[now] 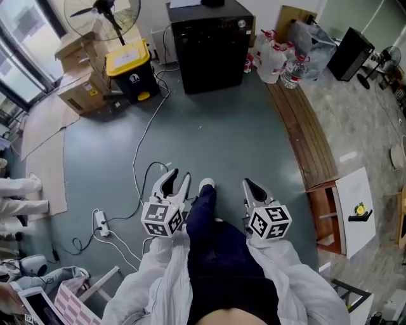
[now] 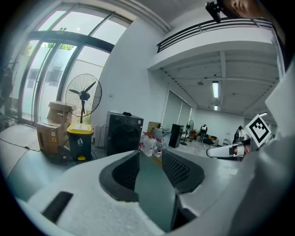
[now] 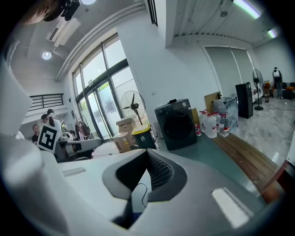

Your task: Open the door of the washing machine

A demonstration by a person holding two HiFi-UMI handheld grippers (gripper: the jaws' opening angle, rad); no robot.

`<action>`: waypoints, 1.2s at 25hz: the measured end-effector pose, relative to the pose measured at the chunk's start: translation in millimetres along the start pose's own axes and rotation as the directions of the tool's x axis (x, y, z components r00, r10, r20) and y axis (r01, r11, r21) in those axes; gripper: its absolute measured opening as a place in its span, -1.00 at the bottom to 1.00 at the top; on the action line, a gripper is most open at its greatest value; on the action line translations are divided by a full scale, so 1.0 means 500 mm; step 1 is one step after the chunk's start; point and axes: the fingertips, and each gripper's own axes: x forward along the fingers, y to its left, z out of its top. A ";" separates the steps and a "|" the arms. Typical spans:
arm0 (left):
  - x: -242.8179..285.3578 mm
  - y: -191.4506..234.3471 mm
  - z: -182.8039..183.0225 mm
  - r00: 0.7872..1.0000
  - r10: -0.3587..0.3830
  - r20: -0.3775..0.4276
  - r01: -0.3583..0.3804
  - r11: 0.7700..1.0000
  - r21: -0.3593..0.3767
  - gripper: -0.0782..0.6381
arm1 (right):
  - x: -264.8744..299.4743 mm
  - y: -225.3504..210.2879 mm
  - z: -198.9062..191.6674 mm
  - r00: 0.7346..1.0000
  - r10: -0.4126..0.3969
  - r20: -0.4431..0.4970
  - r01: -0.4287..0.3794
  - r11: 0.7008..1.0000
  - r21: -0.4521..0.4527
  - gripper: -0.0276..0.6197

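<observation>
The left gripper (image 1: 178, 174) (image 2: 150, 154) has its fingers wide apart. Nothing is between them, only the floor (image 1: 216, 127) showing through. The right gripper (image 1: 248, 184) (image 3: 147, 153) has its finger tips together, with just a thin gap lower down. It holds nothing. Neither gripper touches anything.

The washer (image 1: 212, 54) (image 2: 123, 133) (image 3: 177, 124) is one black box standing by the wall, well apart from both grippers and straight ahead of them. Its round door is shut.

Just left of the washer is one bin (image 1: 131, 73) with a yellow lid. The lid is down, so what is inside cannot be seen. Left of the bin are two brown boxes (image 1: 82, 92), one on top of the other, both closed. One tall fan (image 1: 101, 13) stands by the boxes.

Just right of the washer is a bunch of water bottles (image 1: 273, 60), at least three, with water in them. Farther right is one black case (image 1: 352, 54) and a second, small fan (image 1: 382, 60).

A white cable (image 1: 143, 136) runs over the floor from the washer side to a plug strip (image 1: 101, 223) near the left gripper.
</observation>
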 end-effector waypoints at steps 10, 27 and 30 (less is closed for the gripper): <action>0.114 0.069 0.022 1.000 0.000 -0.019 0.000 1.000 -0.029 -0.25 | 0.129 -0.038 0.062 1.000 0.014 -0.002 -0.014 1.000 0.007 -0.89; 0.435 0.306 0.245 0.997 -0.080 -0.010 0.080 0.997 0.021 -0.25 | 0.494 -0.131 0.312 0.996 -0.054 0.069 0.052 0.998 0.031 -0.89; 0.472 0.334 0.260 0.994 -0.104 -0.017 0.105 0.994 0.039 -0.25 | 0.548 -0.133 0.334 0.995 -0.060 0.081 0.058 0.998 0.035 -0.89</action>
